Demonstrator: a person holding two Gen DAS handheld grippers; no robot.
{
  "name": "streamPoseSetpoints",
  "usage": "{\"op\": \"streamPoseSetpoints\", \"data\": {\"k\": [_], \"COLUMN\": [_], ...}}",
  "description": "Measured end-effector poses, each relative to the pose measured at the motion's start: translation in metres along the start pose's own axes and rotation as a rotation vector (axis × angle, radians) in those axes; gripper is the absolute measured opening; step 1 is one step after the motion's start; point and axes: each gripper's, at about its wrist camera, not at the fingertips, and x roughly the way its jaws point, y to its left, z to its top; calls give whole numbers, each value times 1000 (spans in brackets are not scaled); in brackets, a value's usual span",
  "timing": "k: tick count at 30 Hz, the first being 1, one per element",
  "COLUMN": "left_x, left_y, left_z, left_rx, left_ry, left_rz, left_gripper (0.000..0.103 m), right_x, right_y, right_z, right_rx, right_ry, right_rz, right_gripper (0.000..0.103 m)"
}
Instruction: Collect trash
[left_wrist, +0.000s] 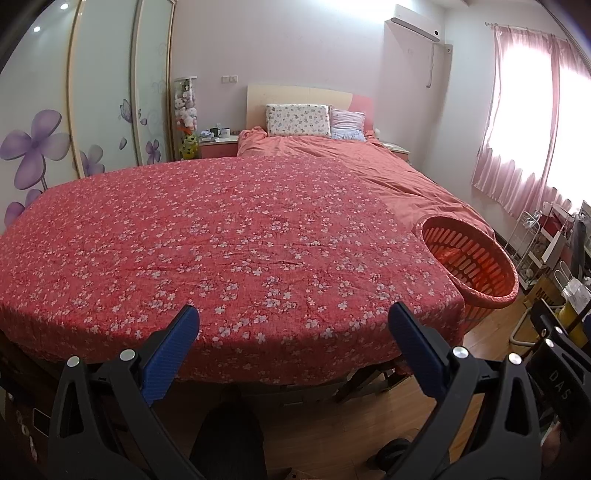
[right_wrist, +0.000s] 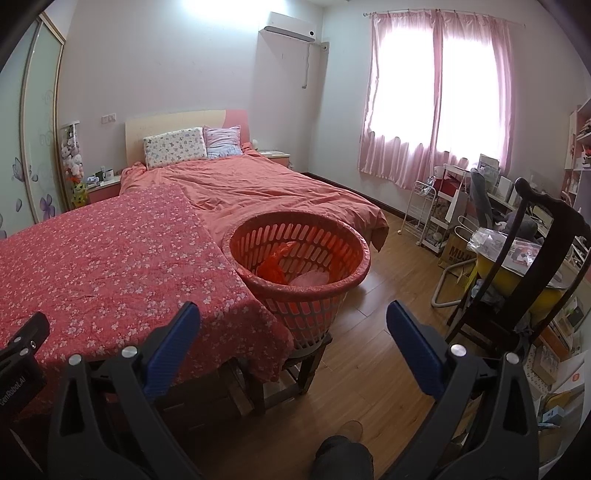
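Observation:
An orange slatted basket (right_wrist: 300, 284) stands on a dark stool beside the cloth-covered table; it also shows at the right in the left wrist view (left_wrist: 480, 273). Inside it lie an orange plastic bag (right_wrist: 274, 264) and a pale pinkish bag (right_wrist: 310, 278). The red floral cloth (left_wrist: 221, 251) on the table shows no loose trash. My left gripper (left_wrist: 293, 332) is open and empty over the table's near edge. My right gripper (right_wrist: 293, 328) is open and empty, just in front of the basket.
A bed with a salmon quilt (right_wrist: 258, 184) lies behind the table. A dark wooden chair (right_wrist: 524, 266) with a yellow tub stands at right, with a white rack (right_wrist: 424, 210) and cluttered desk beyond. Wood floor (right_wrist: 369, 362) lies right of the basket.

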Motion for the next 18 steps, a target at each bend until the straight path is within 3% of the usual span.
{"op": "streamPoseSetpoints", "data": {"k": [18], "left_x": [-1], "left_y": [-1], "left_z": [1], "left_rx": [-4], "left_ry": [-1], "left_rz": [4], "left_gripper": [101], "right_x": [2], "right_y": [1], "right_z": [1], "right_rx": [-2], "right_ry": [6], "right_rz": [9], "right_gripper": [99]}}
